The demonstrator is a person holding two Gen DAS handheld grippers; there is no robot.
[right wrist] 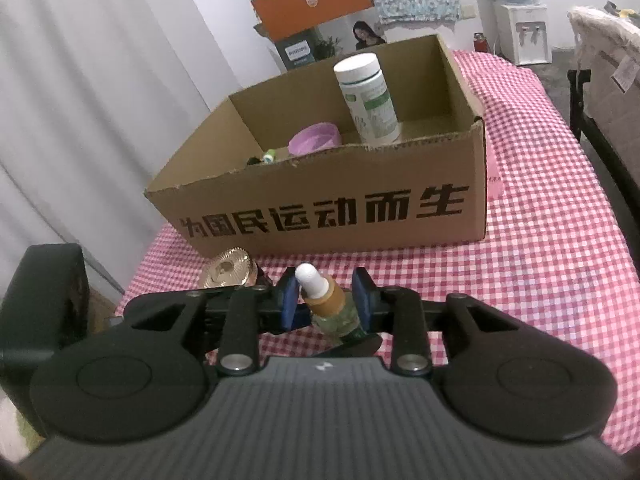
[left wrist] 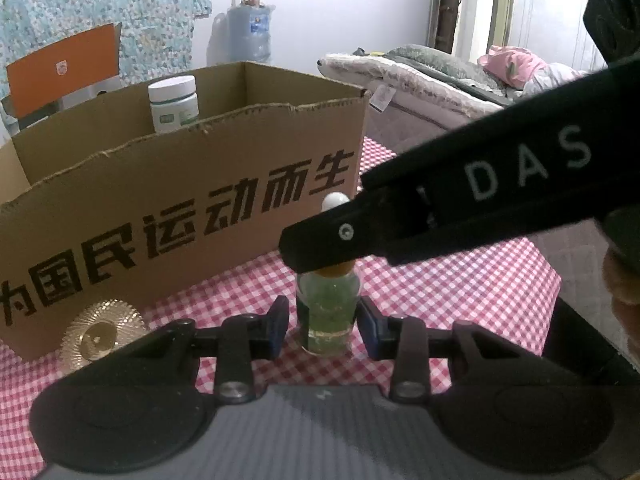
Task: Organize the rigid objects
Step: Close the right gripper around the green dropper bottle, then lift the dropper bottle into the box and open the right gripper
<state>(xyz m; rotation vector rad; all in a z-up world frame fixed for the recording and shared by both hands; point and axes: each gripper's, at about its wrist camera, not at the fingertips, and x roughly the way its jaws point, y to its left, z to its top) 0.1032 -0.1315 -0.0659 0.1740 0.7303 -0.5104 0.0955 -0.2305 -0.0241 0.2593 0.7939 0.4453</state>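
While both my claws crowd around one small dropper bottle [left wrist: 328,312], it stands upright on the checked table [right wrist: 540,240], just in front of the long printed side of a cardboard box [right wrist: 320,208].

From the left wrist view, my left claw [left wrist: 324,330] has a blue pad on each side of the bottle's glass body, at 9 and 3 o'clock, with a sliver of gap on both sides; the pads are not pressing, so nothing is held. From the right wrist view, my right claw [right wrist: 326,300] straddles the bottle's orange collar and white rubber cap, also slightly parted, and I see no firm contact there either.

A gold ridged disc [left wrist: 102,334] leans against the box at about 8 o'clock from the bottle. Inside the box are a white jar [right wrist: 368,100], a purple bowl [right wrist: 314,140] and some small bits I cannot make out.

To do this step well, I judge only one claw should take the bottle. I would back the other away, close gently on the glass body rather than the soft cap, keep it upright, lift clear of the box wall, and set it down in bare space beside the jar.
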